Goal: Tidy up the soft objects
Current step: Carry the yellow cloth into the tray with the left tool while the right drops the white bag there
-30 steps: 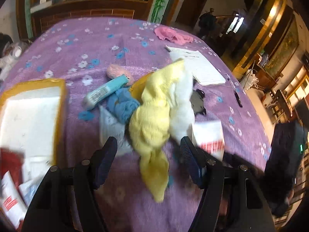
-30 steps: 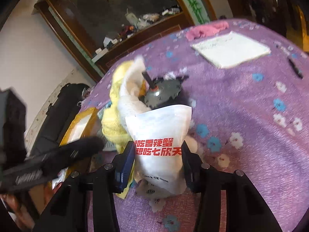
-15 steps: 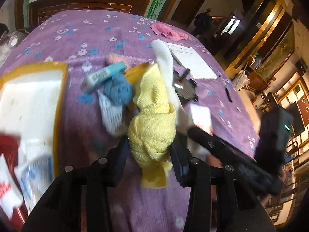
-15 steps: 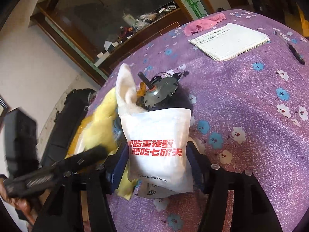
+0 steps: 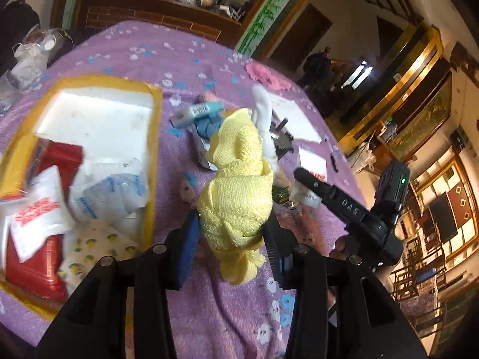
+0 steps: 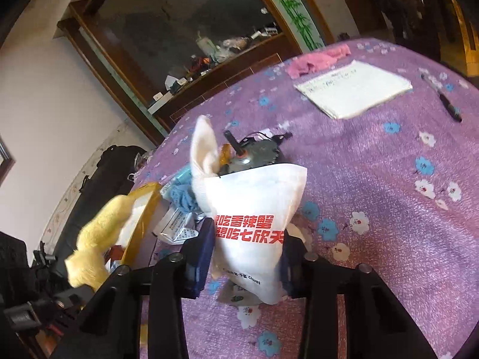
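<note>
A purple cloth (image 5: 125, 51) printed with blue and white flowers covers the table. At frame centre bunches a pale yellow towel (image 5: 239, 188); at left sits a yellow-rimmed white tray (image 5: 155, 137). The white packet (image 6: 254, 206) carries red lettering. A pink rag (image 6: 320, 59) lies upper right; the blurred blue lump (image 6: 182, 194) is perhaps knitted.

1. Left tongs (image 5: 232, 243): matte black forked frame, round silver screws, blue ribbed pads (image 5: 188, 251).
2. Right tongs (image 6: 247, 257): same black frame, silver screws, dark blue pads (image 6: 203, 257).
</note>
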A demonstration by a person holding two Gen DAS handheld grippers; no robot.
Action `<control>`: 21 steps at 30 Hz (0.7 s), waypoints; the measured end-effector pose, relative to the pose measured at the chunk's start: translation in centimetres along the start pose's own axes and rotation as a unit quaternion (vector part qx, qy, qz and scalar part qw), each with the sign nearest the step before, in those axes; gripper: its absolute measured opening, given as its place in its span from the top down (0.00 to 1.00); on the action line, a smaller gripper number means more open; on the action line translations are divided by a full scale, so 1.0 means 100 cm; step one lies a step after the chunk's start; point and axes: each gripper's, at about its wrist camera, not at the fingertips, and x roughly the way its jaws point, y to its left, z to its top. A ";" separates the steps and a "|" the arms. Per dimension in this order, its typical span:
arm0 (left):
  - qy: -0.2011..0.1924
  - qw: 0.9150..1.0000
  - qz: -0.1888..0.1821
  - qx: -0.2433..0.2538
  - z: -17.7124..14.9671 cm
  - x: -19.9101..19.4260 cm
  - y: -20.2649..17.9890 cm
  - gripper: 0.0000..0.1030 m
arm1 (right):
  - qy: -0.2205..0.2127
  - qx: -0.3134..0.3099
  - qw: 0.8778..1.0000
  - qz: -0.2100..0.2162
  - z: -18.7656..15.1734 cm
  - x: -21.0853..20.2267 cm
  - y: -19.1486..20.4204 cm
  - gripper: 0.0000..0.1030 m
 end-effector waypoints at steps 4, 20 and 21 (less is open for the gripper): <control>-0.038 0.999 0.008 -0.011 0.003 -0.037 0.016 0.61 | -0.014 0.020 0.999 0.031 -0.009 -0.020 0.019 0.65; -0.095 0.991 0.069 -0.067 0.041 -0.079 0.102 0.61 | 0.102 -0.140 0.980 0.093 -0.027 0.060 0.195 0.65; -0.092 0.991 0.075 -0.063 0.047 -0.074 0.105 0.61 | 0.106 -0.148 0.979 0.088 -0.026 0.068 0.201 0.65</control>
